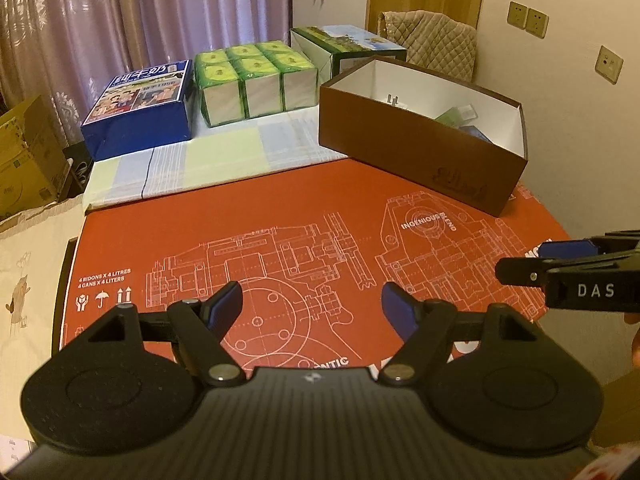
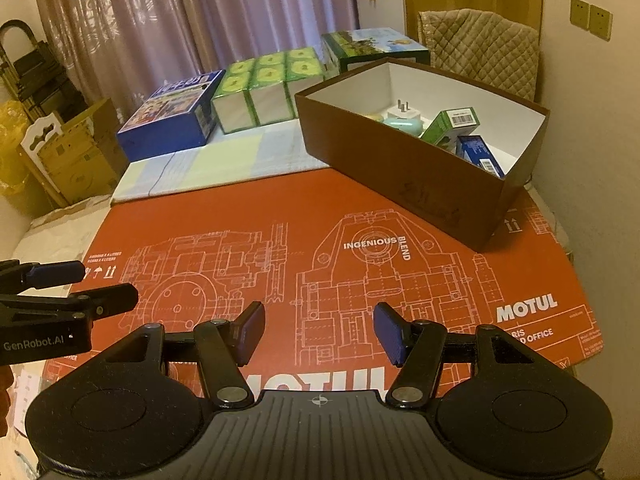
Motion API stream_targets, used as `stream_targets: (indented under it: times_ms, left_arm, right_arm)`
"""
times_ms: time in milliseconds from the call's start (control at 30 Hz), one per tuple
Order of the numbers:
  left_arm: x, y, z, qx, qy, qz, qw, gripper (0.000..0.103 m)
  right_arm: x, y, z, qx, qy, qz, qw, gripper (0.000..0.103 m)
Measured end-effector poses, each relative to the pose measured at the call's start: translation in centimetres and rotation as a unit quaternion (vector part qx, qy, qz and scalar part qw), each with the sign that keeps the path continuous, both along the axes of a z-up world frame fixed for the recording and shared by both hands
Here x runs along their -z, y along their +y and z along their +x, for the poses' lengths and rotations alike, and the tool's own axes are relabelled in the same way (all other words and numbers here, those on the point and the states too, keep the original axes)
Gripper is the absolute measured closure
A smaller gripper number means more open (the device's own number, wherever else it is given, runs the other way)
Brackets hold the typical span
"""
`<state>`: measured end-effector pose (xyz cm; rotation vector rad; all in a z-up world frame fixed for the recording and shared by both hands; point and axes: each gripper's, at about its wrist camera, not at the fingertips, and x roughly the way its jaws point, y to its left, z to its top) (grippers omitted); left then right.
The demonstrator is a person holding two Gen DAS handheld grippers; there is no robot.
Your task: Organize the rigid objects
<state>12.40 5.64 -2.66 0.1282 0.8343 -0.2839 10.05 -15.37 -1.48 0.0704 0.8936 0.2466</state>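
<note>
My two grippers hover over the red cardboard sheet (image 2: 280,208) with nothing between their jaws: my left gripper (image 1: 312,304) spread wide, my right gripper (image 2: 319,330) parted more narrowly. One brown open-topped box (image 2: 404,184) stands at the sheet's far right corner, white inside. In it I count five things: a white plug (image 2: 402,111), a mint-green rounded piece (image 2: 404,125), a green carton (image 2: 450,124), a blue carton (image 2: 478,152) leaning against it, and something pale yellow (mostly hidden behind the wall). Beyond, on a checked cloth (image 1: 208,160), sit three more items: one blue box (image 1: 140,108), one six-pack of green-topped cartons (image 1: 256,80) and one green picture box (image 1: 348,46).
</note>
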Motion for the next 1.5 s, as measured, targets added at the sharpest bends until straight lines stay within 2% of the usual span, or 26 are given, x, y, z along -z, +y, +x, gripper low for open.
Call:
stream_targets:
  times_ms: [1500]
  left_arm:
    - [-0.1,-0.1,-1.0,0.005,-0.003,0.002,1.0,0.029]
  right_arm:
    - [0.3,0.6,-1.0,-0.007,0.005,-0.001,1.0,0.046]
